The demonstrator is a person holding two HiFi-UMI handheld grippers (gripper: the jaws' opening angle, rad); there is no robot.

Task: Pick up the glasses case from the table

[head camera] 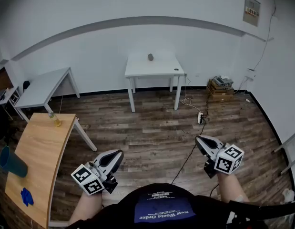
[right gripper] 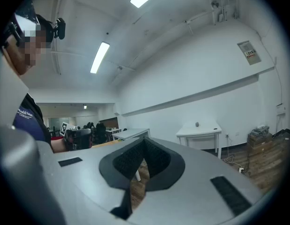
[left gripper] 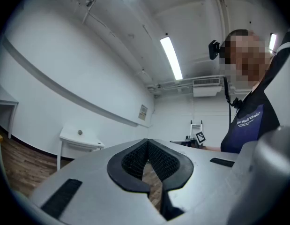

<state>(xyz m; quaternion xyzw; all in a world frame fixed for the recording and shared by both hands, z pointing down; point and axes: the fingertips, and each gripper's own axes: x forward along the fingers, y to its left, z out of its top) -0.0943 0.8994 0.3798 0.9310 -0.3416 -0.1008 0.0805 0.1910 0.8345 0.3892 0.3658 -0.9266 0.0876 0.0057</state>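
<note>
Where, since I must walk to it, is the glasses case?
In the head view, the glasses case lies near the back of the white table against the far wall, straight ahead.

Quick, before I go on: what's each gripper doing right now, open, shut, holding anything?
Left gripper, grey with black pads: closed, nothing between its jaws.
Right gripper, same build: closed, empty too.
</note>
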